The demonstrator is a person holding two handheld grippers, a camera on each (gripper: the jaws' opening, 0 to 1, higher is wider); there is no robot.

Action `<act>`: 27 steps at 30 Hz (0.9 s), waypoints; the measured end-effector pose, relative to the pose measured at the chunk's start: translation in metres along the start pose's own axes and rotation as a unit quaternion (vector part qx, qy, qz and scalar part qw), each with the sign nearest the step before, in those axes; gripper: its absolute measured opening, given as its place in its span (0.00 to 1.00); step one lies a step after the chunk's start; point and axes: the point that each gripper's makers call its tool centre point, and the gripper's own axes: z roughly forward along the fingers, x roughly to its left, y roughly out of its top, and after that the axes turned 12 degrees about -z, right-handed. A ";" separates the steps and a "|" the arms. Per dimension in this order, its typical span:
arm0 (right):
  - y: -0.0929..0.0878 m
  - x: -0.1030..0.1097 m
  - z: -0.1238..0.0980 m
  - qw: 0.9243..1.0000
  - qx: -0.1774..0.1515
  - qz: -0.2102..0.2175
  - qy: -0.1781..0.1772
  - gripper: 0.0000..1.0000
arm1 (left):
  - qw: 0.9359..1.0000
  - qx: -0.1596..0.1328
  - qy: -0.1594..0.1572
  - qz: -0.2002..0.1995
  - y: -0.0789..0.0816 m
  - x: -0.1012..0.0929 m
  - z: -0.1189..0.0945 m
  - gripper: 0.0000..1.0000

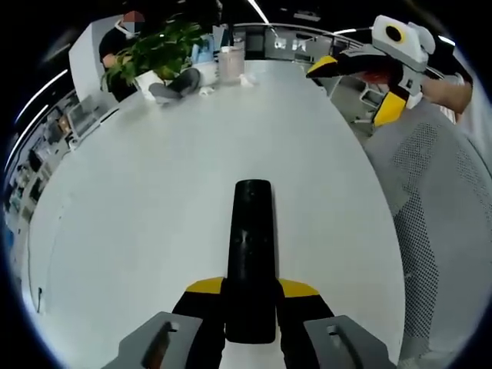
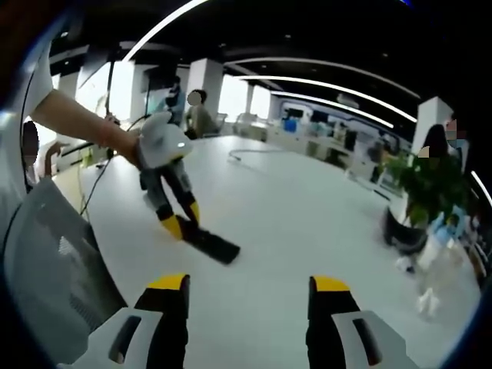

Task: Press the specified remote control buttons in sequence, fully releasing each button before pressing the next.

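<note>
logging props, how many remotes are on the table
1: a black remote, lying flat on the white table, gripped at one end by the left gripper. More could be hidden among the clutter by the plant.

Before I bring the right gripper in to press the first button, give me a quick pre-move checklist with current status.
1. Remote control held: ok, the left gripper has its jaws shut on the near end.
2. Right gripper free: ok, jaws open with nothing between them.
3. Remote in sight of the pressing gripper: ok, seen at in the right gripper view, over the white table.
4. Button face readable: cannot tell, too dark to pick out single buttons.
5. Path clear: ok, the plant and cups stand at the far end.
</note>
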 end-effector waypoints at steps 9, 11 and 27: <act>0.000 0.000 0.000 1.000 -0.001 0.001 0.000 0.61 | 1.000 0.007 0.003 0.003 -0.003 -0.010 0.000 0.25; 0.000 0.000 0.000 1.000 0.000 0.001 0.000 0.61 | 1.000 0.008 0.003 0.003 -0.004 -0.013 0.000 0.25; 0.002 0.002 0.000 1.000 -0.003 -0.004 0.003 0.60 | 1.000 0.010 -0.002 0.010 -0.009 -0.027 -0.001 0.25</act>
